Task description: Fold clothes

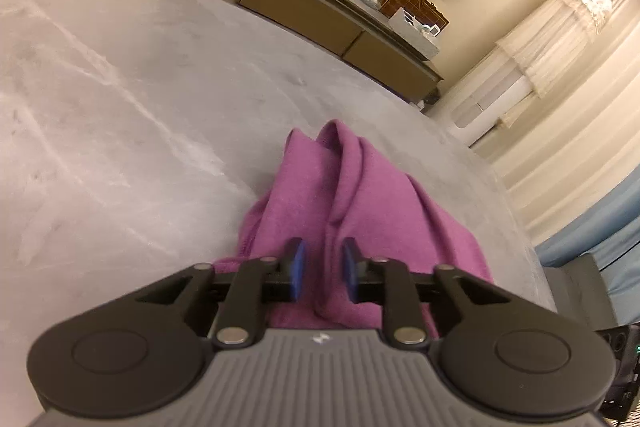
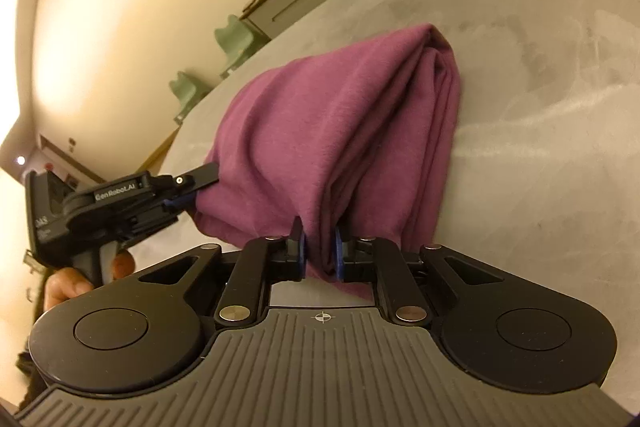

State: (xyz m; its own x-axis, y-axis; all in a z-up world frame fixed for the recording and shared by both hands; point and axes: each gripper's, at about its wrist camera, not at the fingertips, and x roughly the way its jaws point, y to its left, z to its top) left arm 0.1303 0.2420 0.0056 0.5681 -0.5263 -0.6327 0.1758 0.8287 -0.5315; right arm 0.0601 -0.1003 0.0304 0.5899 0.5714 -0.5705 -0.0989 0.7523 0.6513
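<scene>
Here the purple garment (image 2: 344, 131) is gathered into several layers, bunched and draped, with its far end resting on the grey desk (image 1: 120, 87) and its near end lifted by both tools. The right claw (image 2: 319, 253) has its blue pads narrowed onto a thick fold of the cloth at the near end, so it is holding the garment. In the right wrist view the left claw (image 2: 192, 193), gripped by a hand (image 2: 68, 283), has its tips buried in the cloth's side edge and seems to pinch it. In its own view the left claw (image 1: 323, 267) shows purple fabric running between the blue pads, a narrow gap bridged by cloth. The garment sits toward the desk's near edge; much bare desk stretches beyond it.

As a judgement, the folding is under way: the cloth already lies doubled over itself in layers, yet it is loose and rumpled rather than a flat, squared packet. What remains is to lay it down, smooth the layers and square the edges.
</scene>
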